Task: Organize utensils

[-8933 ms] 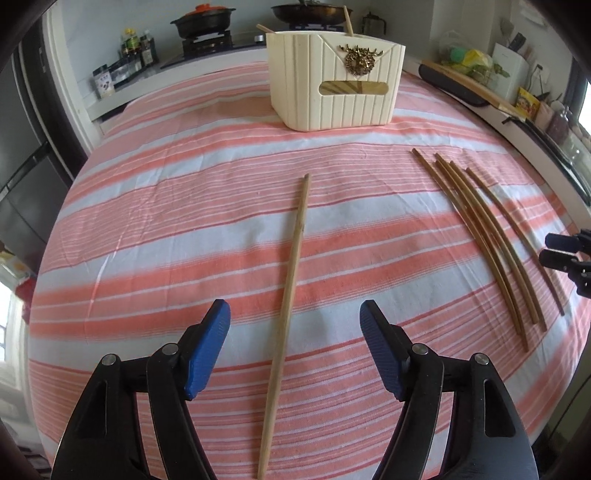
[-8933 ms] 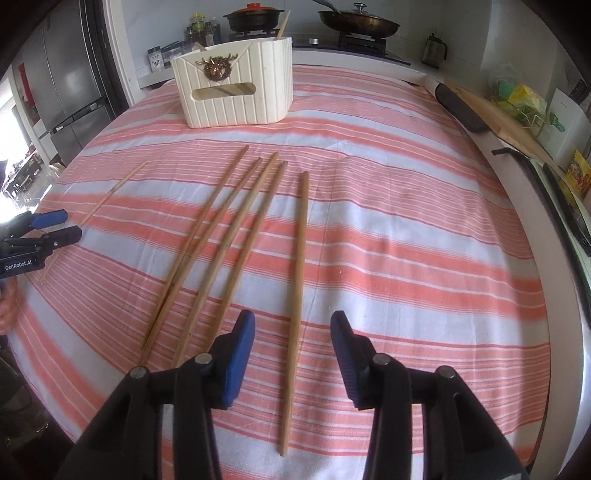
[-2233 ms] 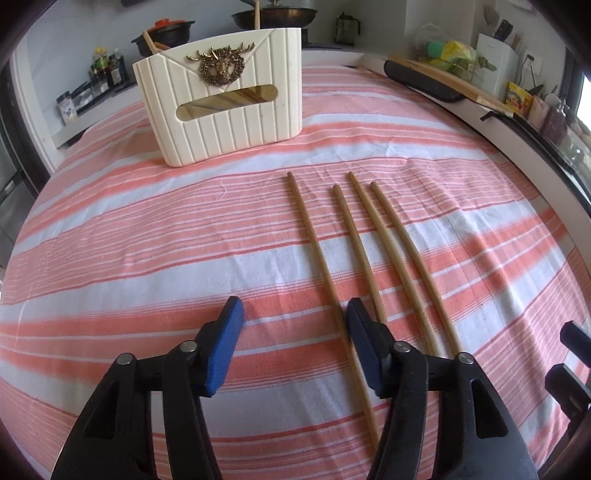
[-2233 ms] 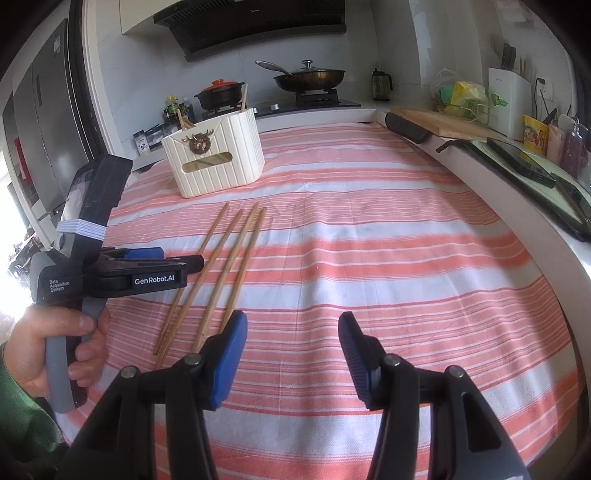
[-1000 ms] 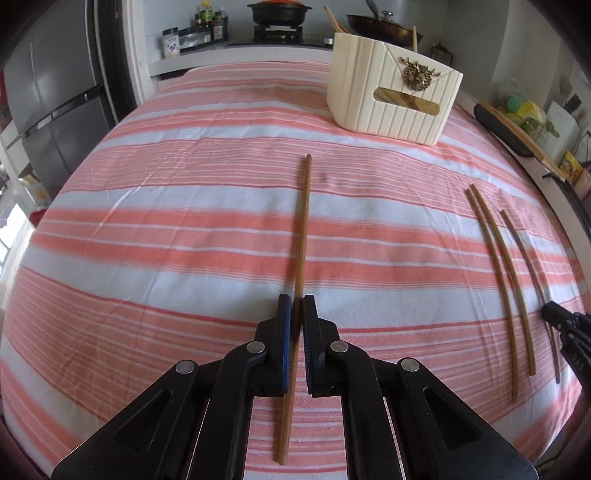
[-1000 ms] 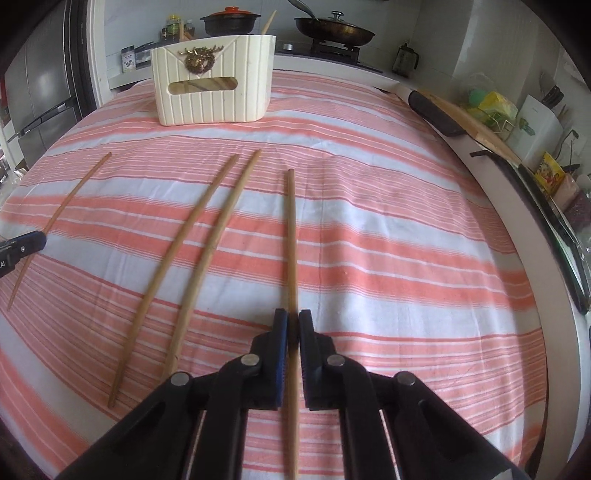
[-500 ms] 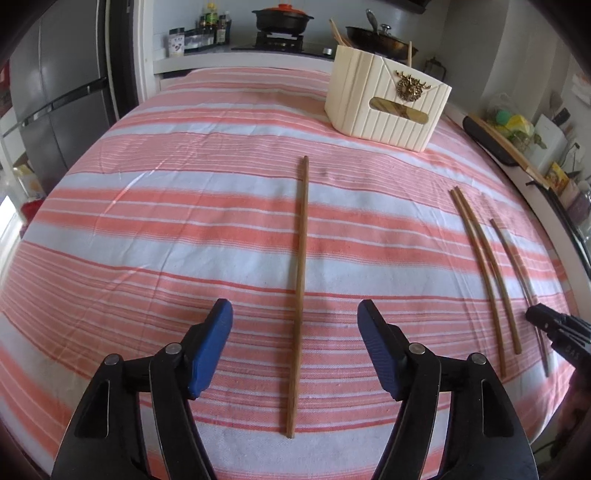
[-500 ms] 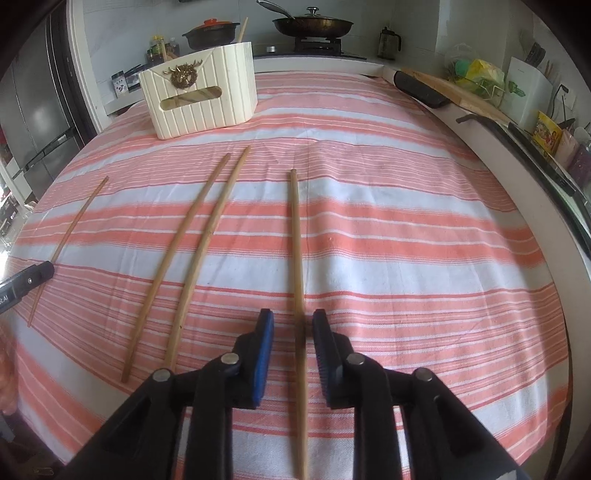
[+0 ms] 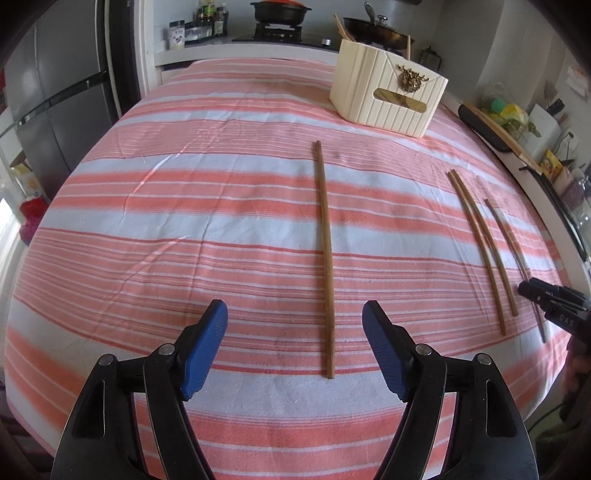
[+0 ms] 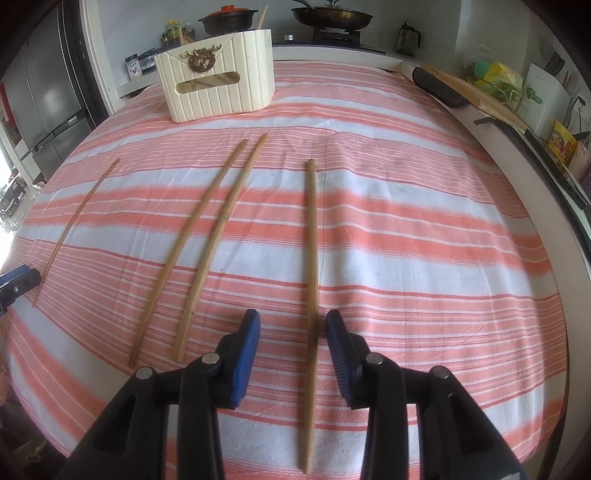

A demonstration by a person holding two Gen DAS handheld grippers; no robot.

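A long wooden chopstick (image 9: 325,258) lies on the striped cloth. Its near end sits between the wide jaws of my left gripper (image 9: 293,308), which are still opening, and the blue pads stay clear of it. In the right wrist view another chopstick (image 10: 312,277) runs between the jaws of my right gripper (image 10: 293,319). These are narrower and opening too, with no pad touching the stick. Two more chopsticks (image 10: 199,236) lie side by side left of it. At the back stands the cream ribbed holder (image 10: 218,92) with chopsticks poking out.
A fridge (image 9: 55,110) stands to the left. Behind the table is a stove with pots (image 10: 229,18). A counter along the right carries a cutting board (image 10: 476,92) and packets. The table edge (image 10: 576,277) curves close on the right.
One second ago both grippers were shut, each on a chopstick. Both have let go: the left jaws now stand wide, the right ones less so. Both sticks rest on the cloth.
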